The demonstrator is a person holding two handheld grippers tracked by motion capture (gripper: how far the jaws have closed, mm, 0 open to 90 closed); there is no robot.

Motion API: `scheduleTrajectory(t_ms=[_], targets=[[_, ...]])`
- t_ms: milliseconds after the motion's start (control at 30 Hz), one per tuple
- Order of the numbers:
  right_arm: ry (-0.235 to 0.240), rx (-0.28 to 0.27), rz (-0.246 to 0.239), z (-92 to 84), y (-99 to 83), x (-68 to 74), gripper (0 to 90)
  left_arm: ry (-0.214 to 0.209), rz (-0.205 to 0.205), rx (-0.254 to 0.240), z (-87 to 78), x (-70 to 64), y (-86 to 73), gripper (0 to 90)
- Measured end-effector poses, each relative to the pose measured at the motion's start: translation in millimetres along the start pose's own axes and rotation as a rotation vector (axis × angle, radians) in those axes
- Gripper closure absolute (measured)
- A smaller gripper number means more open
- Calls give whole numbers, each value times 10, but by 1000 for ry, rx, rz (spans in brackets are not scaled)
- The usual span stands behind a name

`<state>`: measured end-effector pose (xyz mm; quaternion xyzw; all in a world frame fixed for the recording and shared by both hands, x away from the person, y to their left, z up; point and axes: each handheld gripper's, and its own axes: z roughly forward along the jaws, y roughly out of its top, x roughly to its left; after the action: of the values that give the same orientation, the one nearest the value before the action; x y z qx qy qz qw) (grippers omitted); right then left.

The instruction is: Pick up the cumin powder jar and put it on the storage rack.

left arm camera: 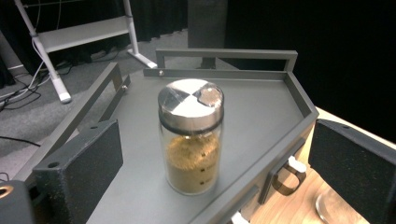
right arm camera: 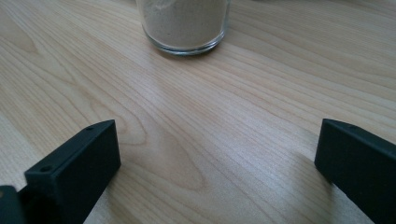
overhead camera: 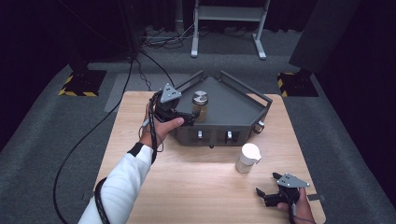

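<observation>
High view is showing the left gripper reaching over the near-left edge of a dark grey metal tray, an angular, low-walled piece with rail handles, sitting at the far side of the pale wooden counter. Left gripper view is looking along the jaws, which are standing wide apart on either side of a glass jar without touching it; that spacing suggests a grasp is being lined up. The jar is standing upright on the tray floor, clear-walled and cylindrical, roughly half full of a tan, grainy powder, capped with a shiny metal lid.

The right gripper is resting low at the near-right corner of the counter, apparently waiting, its jaws also spread and holding nothing. Just beyond it a second glass jar with a white lid is standing on the bare wood, near the tray's front wall, filled with a paler, finer powder.
</observation>
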<state>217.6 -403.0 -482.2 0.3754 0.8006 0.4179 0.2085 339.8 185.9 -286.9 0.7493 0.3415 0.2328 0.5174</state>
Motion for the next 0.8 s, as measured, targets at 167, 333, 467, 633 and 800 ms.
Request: scheduleTrajectory(t_ms=[167,333,467,633,800], targets=[[0,0,0,0,0,0,0,-11,13,-9,-59,-34,-92,28],[0,0,0,0,0,0,0,-7,8,-25,-117,-70,-212,26],[0,0,0,0,0,0,0,4,3,-23,-167,-101,-301,23],[0,0,0,0,0,0,0,-6,4,-27,-233,-135,-416,22],[0,0,0,0,0,0,0,-23,18,-29,-285,-164,-524,23]])
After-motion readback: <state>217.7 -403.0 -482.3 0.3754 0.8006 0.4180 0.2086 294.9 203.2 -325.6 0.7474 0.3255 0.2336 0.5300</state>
